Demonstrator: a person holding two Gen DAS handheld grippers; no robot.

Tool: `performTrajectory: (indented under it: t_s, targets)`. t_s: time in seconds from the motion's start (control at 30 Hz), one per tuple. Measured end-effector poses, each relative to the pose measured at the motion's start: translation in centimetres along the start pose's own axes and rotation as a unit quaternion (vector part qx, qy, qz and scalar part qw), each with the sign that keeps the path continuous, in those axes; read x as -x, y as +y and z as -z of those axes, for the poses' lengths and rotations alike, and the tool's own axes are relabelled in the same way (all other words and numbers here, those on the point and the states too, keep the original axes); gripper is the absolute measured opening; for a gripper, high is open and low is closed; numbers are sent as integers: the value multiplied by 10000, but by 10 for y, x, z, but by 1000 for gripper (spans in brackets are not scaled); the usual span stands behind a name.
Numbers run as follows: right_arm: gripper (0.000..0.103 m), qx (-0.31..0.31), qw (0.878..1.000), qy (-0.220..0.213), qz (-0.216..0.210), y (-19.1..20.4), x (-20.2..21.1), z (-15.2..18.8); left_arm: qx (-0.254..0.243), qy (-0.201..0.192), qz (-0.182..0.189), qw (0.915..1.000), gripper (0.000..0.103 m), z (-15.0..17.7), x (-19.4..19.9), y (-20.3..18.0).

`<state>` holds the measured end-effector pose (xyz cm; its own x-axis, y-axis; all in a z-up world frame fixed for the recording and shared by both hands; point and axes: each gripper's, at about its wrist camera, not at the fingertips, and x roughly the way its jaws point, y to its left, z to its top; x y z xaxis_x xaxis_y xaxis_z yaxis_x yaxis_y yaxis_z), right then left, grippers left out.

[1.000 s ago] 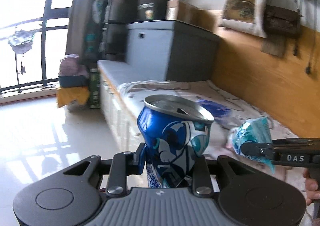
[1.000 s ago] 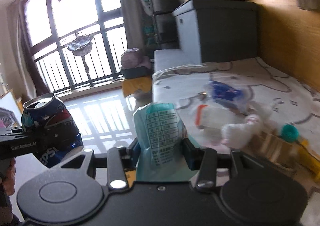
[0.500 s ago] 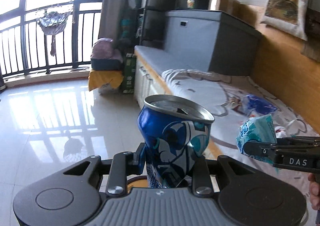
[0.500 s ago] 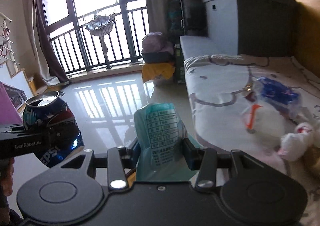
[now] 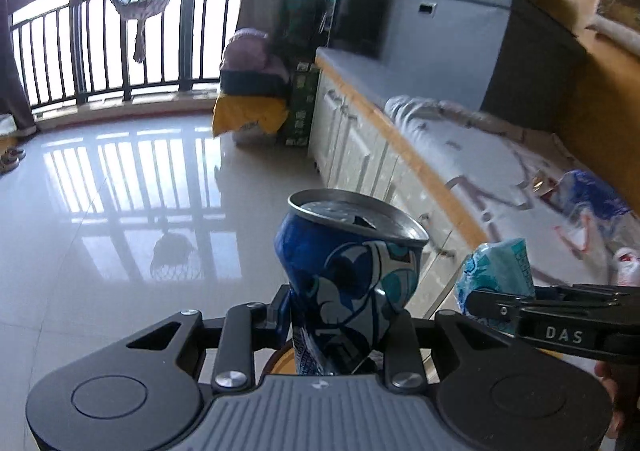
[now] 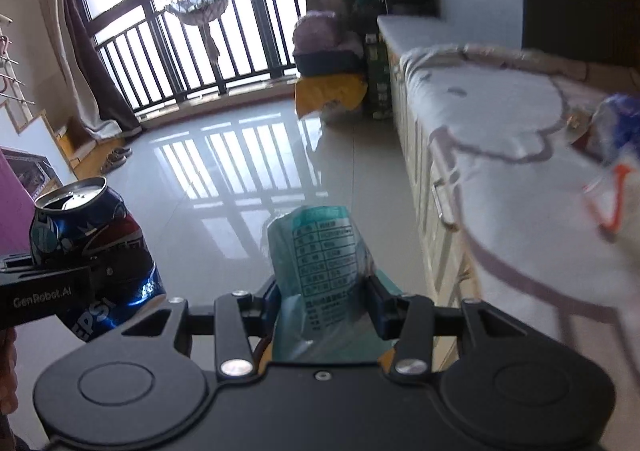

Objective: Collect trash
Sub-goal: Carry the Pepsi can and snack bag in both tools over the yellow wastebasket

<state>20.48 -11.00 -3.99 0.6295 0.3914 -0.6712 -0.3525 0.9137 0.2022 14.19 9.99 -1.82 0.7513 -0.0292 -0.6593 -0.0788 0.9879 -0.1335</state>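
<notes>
The left tool (image 5: pixel 340 335) grips a dented blue soda can (image 5: pixel 352 271) with its tab opened, while the right tool (image 6: pixel 324 303) grips a teal wrapper (image 6: pixel 320 263).

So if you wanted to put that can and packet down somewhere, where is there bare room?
The shiny tiled floor lies bare from the balcony railing to the white cabinet fronts. The grey ledge beyond the sheet looks free. The sheet's near end is crowded with wrappers.

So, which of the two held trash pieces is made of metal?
The dented blue can in the left gripper. The right gripper holds a soft teal plastic packet.
</notes>
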Motion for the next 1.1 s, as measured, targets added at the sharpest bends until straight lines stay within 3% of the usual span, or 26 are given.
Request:
performTrajectory:
  t_s: [0.27, 0.57, 0.87, 1.1]
  targets:
    - [46, -97, 9976, 673, -105, -2, -81, 20, 166, 595, -120, 9980, 29, 25, -63, 18]
    - [46, -390, 9868, 1556, -234, -24, -156, 51, 551, 1342, -16, 9894, 29, 63, -128, 27]
    - [47, -721, 9759, 2059, 98, -59, -193, 80, 589, 1969, 32, 9787, 29, 92, -187, 23]
    - [49, -418, 9722, 2301, -99, -49, -211, 90, 647, 2421, -30, 9681, 29, 116, -219, 28]
